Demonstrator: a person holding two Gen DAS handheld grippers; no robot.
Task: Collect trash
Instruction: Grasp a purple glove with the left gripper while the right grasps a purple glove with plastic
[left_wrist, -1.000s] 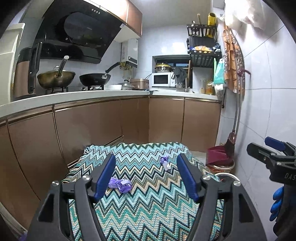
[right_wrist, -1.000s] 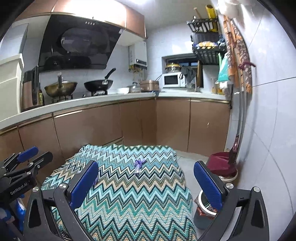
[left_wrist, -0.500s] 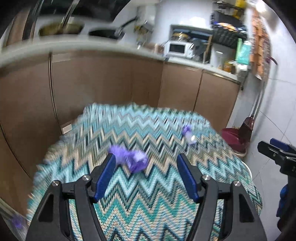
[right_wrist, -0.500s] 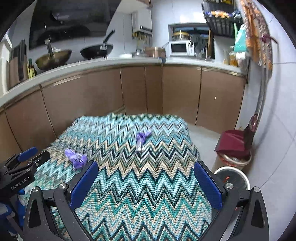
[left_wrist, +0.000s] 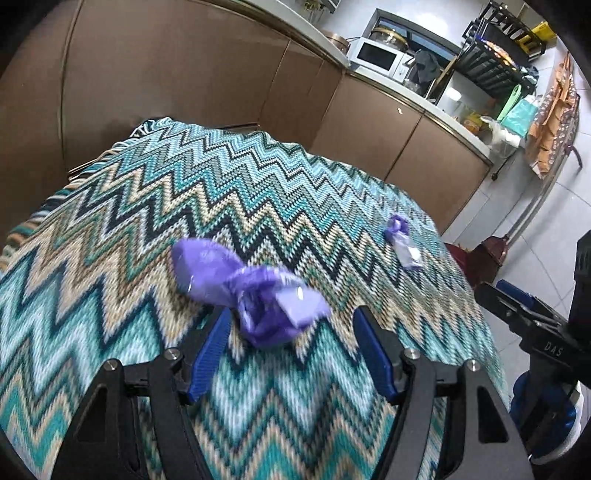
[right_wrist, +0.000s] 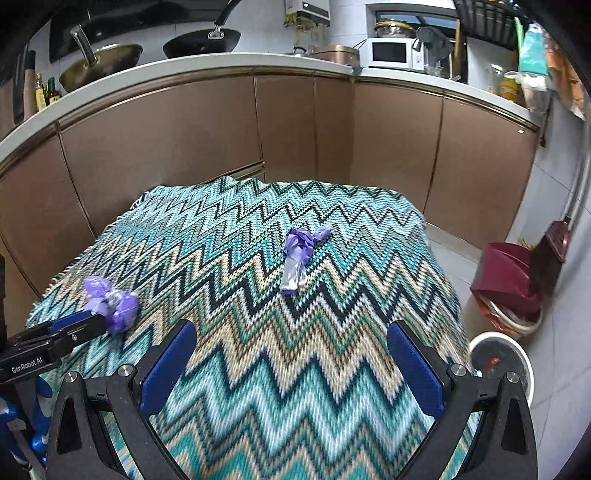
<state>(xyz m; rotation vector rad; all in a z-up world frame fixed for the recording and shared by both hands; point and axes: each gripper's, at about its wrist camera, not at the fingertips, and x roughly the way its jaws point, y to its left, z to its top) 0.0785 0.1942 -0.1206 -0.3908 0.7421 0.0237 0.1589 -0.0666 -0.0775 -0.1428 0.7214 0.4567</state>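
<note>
Left gripper (left_wrist: 290, 343): fingers spread wide, gripping nothing, poised low over the left side of the surface (right_wrist: 240, 369) and its zigzag cloth (right_wrist: 258, 229). A crumpled purple wrapper (left_wrist: 251, 291) lies on the cloth just ahead of the fingers, near the left edge, with no contact visible. A second purple wrapper (right_wrist: 299, 258) lies mid-surface toward the far edge, well apart from the first. Right gripper (right_wrist: 291, 365): fingers spread wide and empty, at the near edge. A white bin (right_wrist: 502, 358) stands on the floor beside the right edge.

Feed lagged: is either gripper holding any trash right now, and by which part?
Nothing held. Left gripper open just short of the crumpled purple wrapper; right gripper open over bare cloth.
</note>
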